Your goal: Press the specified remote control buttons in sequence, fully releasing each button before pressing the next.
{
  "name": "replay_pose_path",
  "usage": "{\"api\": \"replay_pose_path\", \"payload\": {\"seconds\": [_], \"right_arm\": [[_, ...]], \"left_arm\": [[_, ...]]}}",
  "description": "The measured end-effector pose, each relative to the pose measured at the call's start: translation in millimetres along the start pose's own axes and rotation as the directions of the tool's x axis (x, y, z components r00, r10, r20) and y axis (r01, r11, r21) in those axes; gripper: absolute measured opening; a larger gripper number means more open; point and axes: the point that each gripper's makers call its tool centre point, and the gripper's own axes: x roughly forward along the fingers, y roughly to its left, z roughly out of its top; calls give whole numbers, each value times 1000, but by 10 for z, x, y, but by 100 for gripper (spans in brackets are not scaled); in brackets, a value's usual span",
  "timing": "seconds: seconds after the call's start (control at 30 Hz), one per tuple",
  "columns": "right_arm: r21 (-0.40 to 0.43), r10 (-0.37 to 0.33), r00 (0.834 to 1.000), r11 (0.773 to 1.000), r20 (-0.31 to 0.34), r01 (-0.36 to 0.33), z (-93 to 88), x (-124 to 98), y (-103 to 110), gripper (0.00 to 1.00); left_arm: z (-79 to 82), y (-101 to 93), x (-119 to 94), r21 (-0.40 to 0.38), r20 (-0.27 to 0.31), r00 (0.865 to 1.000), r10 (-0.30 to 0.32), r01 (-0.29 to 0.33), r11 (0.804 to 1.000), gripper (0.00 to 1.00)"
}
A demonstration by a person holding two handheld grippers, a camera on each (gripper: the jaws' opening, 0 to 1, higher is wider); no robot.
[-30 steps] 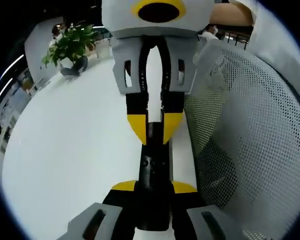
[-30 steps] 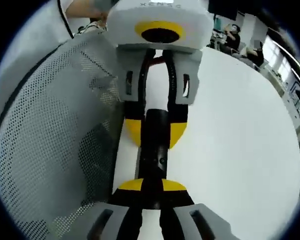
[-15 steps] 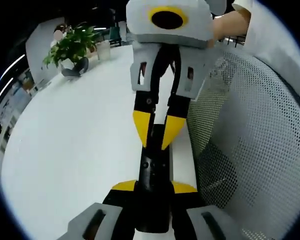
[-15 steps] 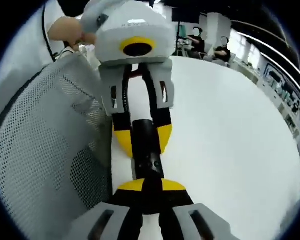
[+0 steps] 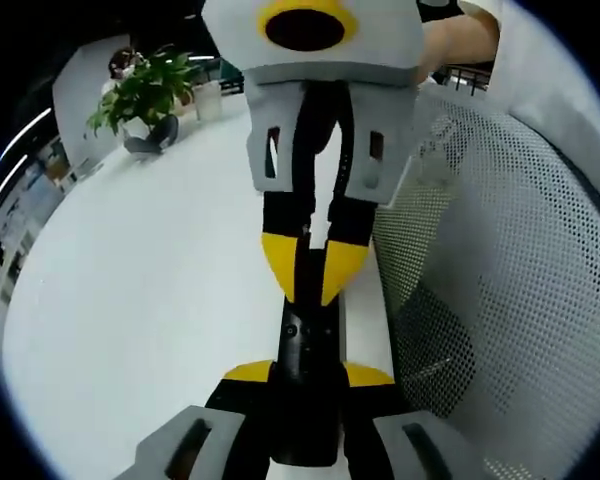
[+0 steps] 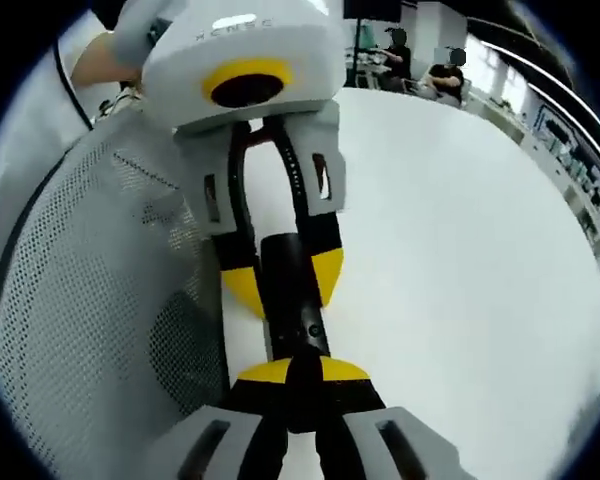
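In the left gripper view, a leafy potted plant (image 5: pixel 140 92) stands near the far edge of the wide white table (image 5: pixel 140 300), with a pale cup just beside it. The room beyond is dim, with strip lights along a wall.

Toward the middle, the left gripper (image 5: pixel 310 375) has its yellow-tipped jaws clamped on the sides of the black remote (image 5: pixel 310 335), which points away along the table close to its edge. The right gripper (image 5: pixel 310 285) comes down from above. Its jaws are drawn together to a narrow point that sits on the remote's upper face. To the right, a white mesh chair back (image 5: pixel 500 280) rises just beside the table edge, and a person's hand (image 5: pixel 460 35) shows above it.

In the right gripper view the mesh chair back (image 6: pixel 90 300) is on the left. The left gripper (image 6: pixel 285 280) grips the remote (image 6: pixel 298 325) between its jaws, and the right gripper (image 6: pixel 302 375) has its tips pinched together over the remote's near end. The bare table (image 6: pixel 480 280) spreads to the right. At its far edge seated people (image 6: pixel 420 65) sit in front of bright windows.
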Motion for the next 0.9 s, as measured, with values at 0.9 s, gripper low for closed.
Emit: {"api": "replay_pose_path", "payload": {"seconds": [0.9], "right_arm": [[-265,-25,999,964,-25,17,33,33,73,2]], "left_arm": [[7,-9,-1,-1,8,1000,0,0,1000,23]]}}
